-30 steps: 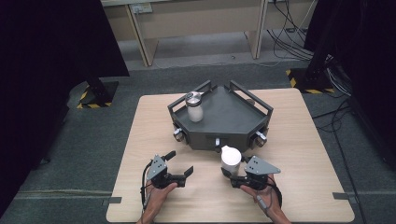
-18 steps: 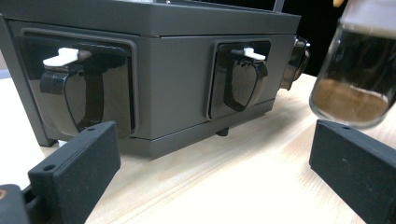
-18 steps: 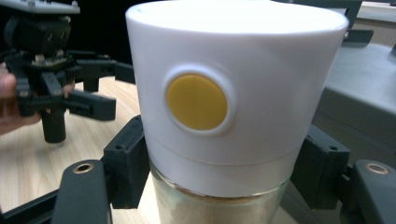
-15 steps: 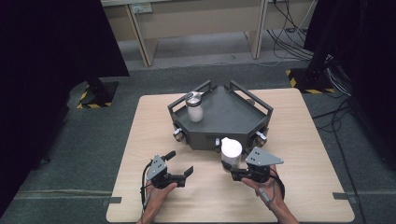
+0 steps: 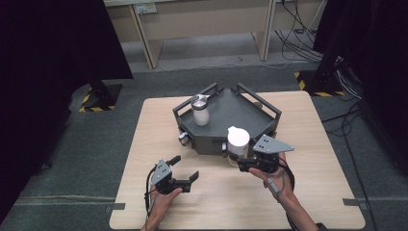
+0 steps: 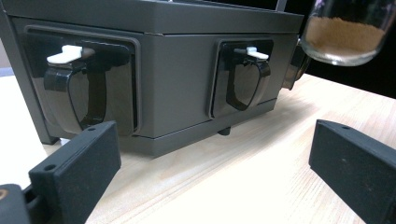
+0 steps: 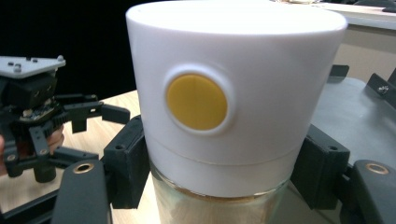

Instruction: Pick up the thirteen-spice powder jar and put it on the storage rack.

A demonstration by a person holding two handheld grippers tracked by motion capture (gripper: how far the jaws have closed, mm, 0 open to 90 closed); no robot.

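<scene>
A: What is the biggest thing here?

B: The table [image 5: 159,120], a pale wooden one on a grey floor. On its far half, about midway between the left and right edges, stands a dark grey tray [image 5: 226,113] with railed sides; its near side comes to a corner that points toward the person.

A: What shows on the tray's walls?

B: The left gripper view shows one near wall with two dark latches [image 6: 77,95] set in recesses, each with a small white tab on top.

A: And what sits in the tray?

B: A glass jar with a metal lid [image 5: 200,111] stands upright near the tray's far left rail.

A: Is there another jar?

B: Yes, a jar with a white cap [image 5: 238,143], at the tray's near corner. It is upright. The right gripper view shows a round yellow spot on the cap [image 7: 233,98] and brown powder in the glass below it. In the left gripper view its glass base hangs above the tabletop, clear of the wood.

A: What holds it?

B: The right gripper [image 5: 246,165]. Its black jaws pinch the jar from both sides, just under the cap.

A: And the other hand?

B: The left gripper [image 5: 184,170] is near the table's near edge, left of the middle, well apart from the tray. Its jaws are spread wide with nothing between them, and it points toward the tray's near wall.
</scene>
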